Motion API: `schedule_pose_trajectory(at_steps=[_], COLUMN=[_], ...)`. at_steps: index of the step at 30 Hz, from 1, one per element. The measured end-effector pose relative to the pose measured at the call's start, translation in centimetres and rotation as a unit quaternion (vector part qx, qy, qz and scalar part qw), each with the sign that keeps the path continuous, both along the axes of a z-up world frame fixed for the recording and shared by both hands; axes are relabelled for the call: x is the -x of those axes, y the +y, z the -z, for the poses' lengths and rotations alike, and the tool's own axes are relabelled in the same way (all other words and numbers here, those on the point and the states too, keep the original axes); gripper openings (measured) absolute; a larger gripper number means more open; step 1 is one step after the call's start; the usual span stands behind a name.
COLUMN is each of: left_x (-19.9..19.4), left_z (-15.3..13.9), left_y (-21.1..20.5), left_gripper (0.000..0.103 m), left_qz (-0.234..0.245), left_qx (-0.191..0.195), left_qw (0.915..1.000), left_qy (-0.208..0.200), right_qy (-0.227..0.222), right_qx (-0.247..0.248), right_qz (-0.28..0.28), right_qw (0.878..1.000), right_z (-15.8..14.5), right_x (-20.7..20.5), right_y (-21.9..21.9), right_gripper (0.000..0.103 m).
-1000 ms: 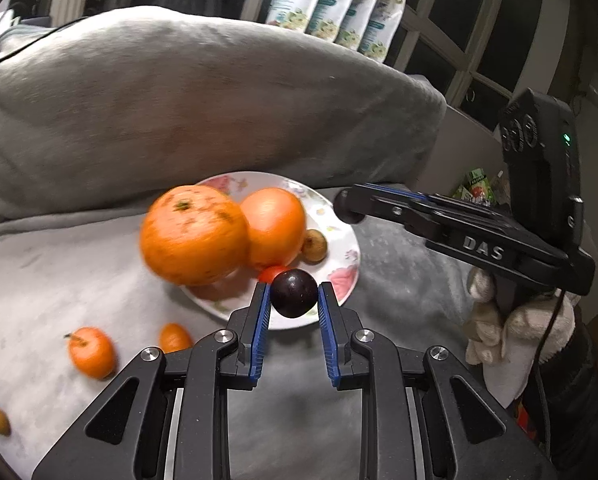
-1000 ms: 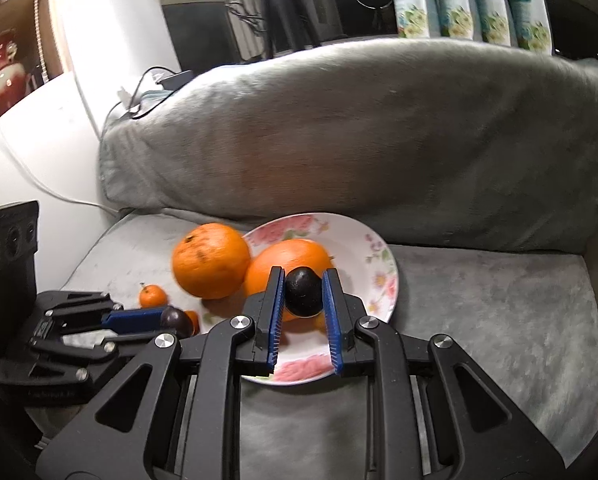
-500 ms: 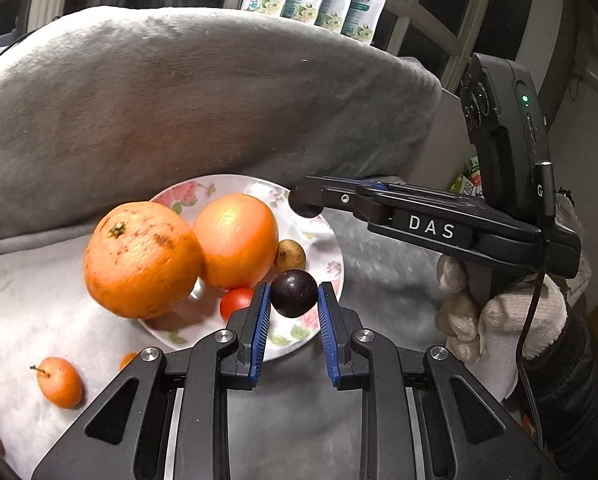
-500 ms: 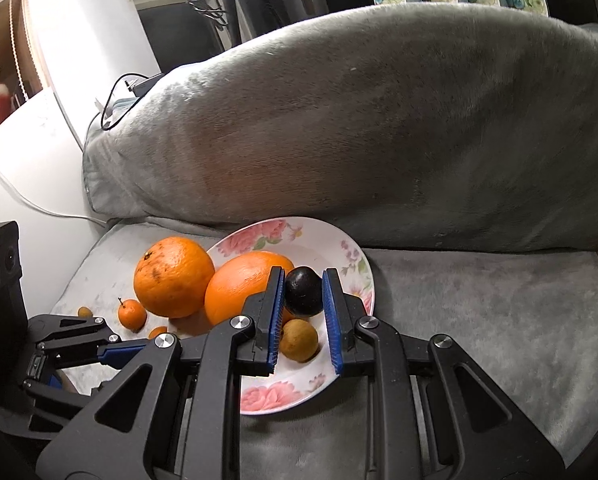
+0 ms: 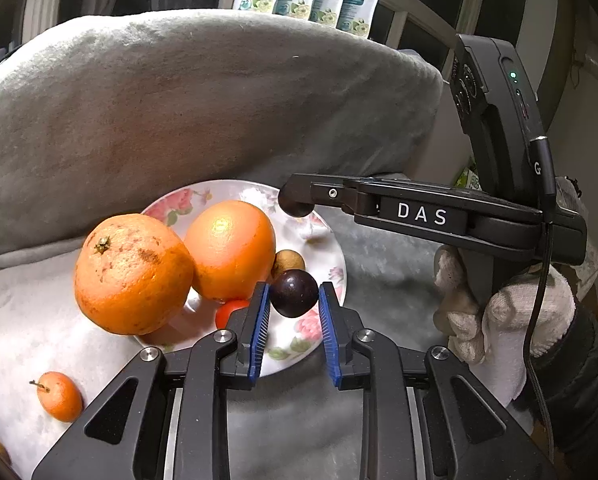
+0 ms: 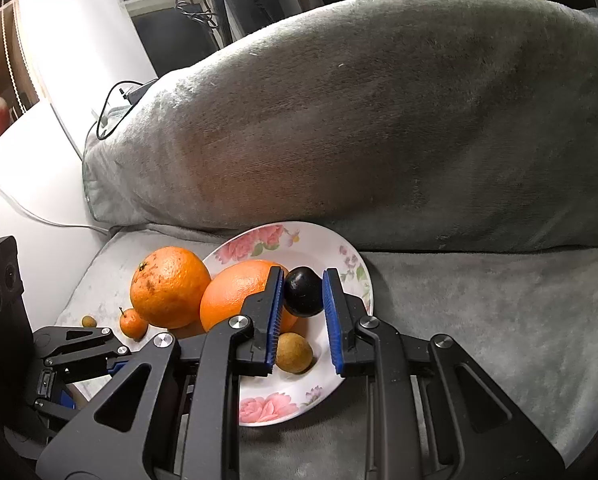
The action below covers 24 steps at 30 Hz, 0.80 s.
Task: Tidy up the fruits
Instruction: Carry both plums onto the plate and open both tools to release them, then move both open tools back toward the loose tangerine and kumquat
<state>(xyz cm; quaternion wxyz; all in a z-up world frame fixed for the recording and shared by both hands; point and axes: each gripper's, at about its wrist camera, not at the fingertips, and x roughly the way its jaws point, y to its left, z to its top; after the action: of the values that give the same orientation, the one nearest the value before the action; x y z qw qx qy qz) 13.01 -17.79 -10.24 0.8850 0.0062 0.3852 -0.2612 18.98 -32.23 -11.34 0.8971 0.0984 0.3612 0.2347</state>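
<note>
A person is holding two grippers over a grey couch. The left gripper [image 5: 293,304] is squeezing a dark plum [image 5: 293,293] between its blue pads [image 5: 260,320], and it is hanging just over the near edge of a flowered plate [image 5: 323,240]. The right gripper [image 6: 301,300] is pinching a second dark plum [image 6: 304,291] the same way, over the middle of the plate [image 6: 339,248]. A smooth orange [image 5: 231,250] is sitting on the plate. A bumpy orange [image 5: 133,274] is leaning on the plate's left rim and touching the smooth one. A small brown fruit [image 6: 293,352] is lying on the plate next to the smooth orange [image 6: 239,294], and a red tomato [image 5: 229,312] is peeking out beside the left gripper's finger. A tiny orange [image 5: 59,396] with a stem is lying on the grey blanket [image 5: 19,320] to the left, off the plate. A little brown fruit [image 6: 88,321] is sitting near it. A big grey cushion [image 6: 359,120] is standing behind the plate. A white glove [image 5: 511,320] is wrapping around the right gripper's handle.
</note>
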Motion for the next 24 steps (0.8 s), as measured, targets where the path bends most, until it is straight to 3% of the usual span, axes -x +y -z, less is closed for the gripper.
schedule_pose_trajectory(at_steps=[3, 5, 7, 11, 13, 24], left_x=[0.0, 0.1, 0.2, 0.5, 0.6, 1.3], left_z=[-0.2, -0.3, -0.4, -0.7, -0.8, -1.5], left_y=[0.0, 0.1, 0.1, 0.0, 0.0, 0.6], left_gripper=[0.043, 0.047, 0.048, 0.064, 0.065, 0.069], left_qz=[-0.003, -0.003, -0.003, -0.003, -0.003, -0.006], left_qx=[-0.001, -0.001, -0.002, -0.003, -0.004, 0.0], left_qw=[1.0, 1.0, 0.9999, 0.9998, 0.9998, 0.9996], left_qy=[-0.005, -0.008, -0.011, -0.018, -0.021, -0.027], right_qy=[0.0, -0.002, -0.009, -0.015, -0.017, -0.025], right_qx=[-0.001, -0.001, 0.0, 0.0, 0.0, 0.005], right_qz=[0.0, 0.0, 0.005, 0.014, 0.017, 0.029], right_qw=[1.0, 1.0, 1.0, 1.0, 1.0, 0.999], right_z=[-0.1, -0.3, -0.5, -1.1, -1.4, -2.3], right_x=[0.0, 0.1, 0.2, 0.6, 0.7, 1.5], right_y=[0.0, 0.0, -0.1, -0.2, -0.3, -0.3], right_gripper=[0.022, 0.029, 0.056, 0.073, 0.083, 0.089])
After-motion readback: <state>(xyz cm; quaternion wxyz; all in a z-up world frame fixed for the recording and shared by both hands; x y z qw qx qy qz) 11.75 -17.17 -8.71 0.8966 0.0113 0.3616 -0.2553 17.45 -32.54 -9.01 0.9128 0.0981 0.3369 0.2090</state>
